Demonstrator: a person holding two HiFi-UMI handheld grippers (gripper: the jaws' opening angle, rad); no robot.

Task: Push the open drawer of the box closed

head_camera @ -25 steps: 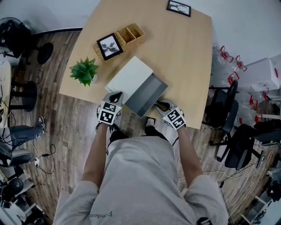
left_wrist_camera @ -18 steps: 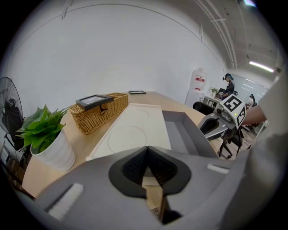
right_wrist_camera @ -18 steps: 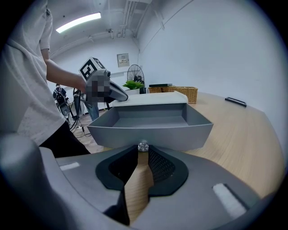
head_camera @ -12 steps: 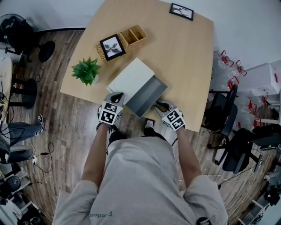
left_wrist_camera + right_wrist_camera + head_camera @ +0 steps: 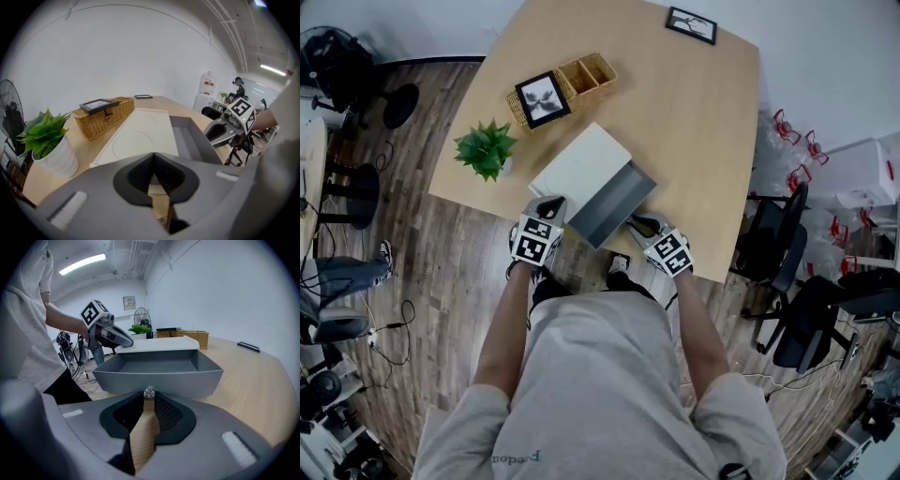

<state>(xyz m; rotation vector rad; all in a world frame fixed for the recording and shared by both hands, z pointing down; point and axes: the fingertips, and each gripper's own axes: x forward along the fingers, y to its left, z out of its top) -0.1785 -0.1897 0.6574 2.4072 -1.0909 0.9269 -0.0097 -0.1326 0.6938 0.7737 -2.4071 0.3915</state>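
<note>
Drawer (image 5: 617, 199) is sitting open mid-frame; right gripper (image 5: 149, 398) is touching its knob (image 5: 149, 391), left gripper (image 5: 153, 157) hovering by the box (image 5: 579, 164) (both pairs of jaws closed, empty).

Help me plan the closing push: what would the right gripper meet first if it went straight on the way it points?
The right gripper would first meet the front of the gray drawer, at its small knob. The knob sits right at the gripper's tips, though it is unclear whether they already touch.
</note>
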